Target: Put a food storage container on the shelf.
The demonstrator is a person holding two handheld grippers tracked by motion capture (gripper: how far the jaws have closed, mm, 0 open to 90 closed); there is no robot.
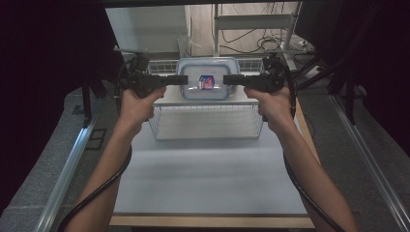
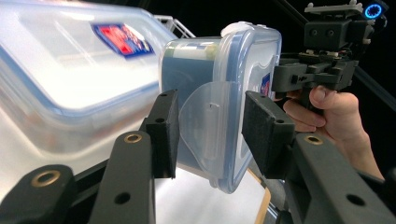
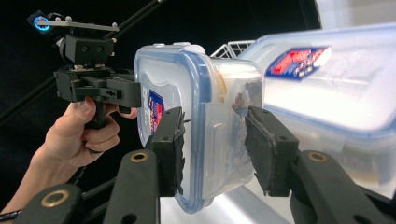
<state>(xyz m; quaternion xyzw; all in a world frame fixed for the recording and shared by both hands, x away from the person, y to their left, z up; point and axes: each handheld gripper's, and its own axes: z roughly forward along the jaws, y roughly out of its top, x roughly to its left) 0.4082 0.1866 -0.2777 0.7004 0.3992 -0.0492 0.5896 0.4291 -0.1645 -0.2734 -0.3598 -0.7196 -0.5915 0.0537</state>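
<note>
Both the left gripper (image 1: 182, 80) and right gripper (image 1: 227, 80) clench the small clear blue-rimmed lidded plastic container (image 1: 207, 82) by its end flaps (lid facing sideways); keep both hands level while lifting.

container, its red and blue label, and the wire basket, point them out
container (image 1: 191, 82), high view, clear lid left of the label
label (image 1: 207, 81), high view, its middle
wire basket (image 1: 208, 122), high view, front wall mesh

A clear plastic container with a blue-rimmed lid (image 1: 208, 79) is held level in the air above a white wire basket (image 1: 208, 123). A red-and-blue label is seen on its lid.
</note>
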